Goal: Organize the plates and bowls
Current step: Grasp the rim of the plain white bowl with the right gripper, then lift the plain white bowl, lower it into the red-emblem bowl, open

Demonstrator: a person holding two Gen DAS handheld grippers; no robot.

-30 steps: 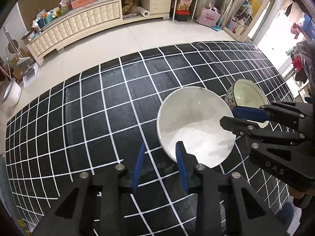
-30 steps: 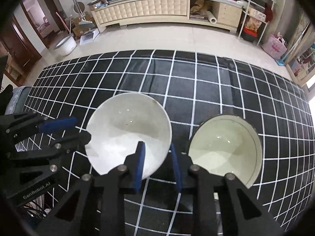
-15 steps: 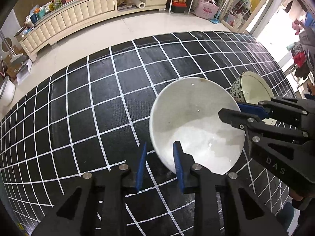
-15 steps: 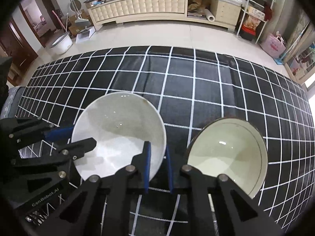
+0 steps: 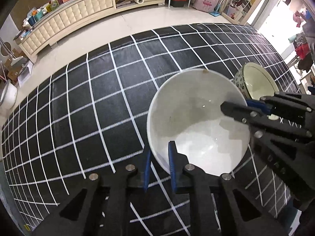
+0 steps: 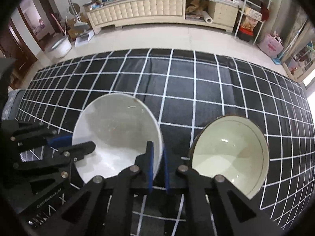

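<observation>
White bowl [image 5: 198, 122] rim is clamped by the right gripper [image 6: 157, 157]; the left gripper [image 5: 160, 157] is closing on its opposite rim.

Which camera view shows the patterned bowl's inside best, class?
The right wrist view: the patterned bowl lies close, its cream inside open, only its near rim cut by a gripper finger. The left wrist view shows the bowl small at the edge, its floral outer wall visible, partly hidden behind the white bowl and the right gripper.

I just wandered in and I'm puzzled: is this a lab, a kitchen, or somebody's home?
Most likely a lived-in living room at home: a long cream tufted cabinet heaped with clutter, a pink tote bag on the pale tiled floor, and a black white-gridded tablecloth.
</observation>
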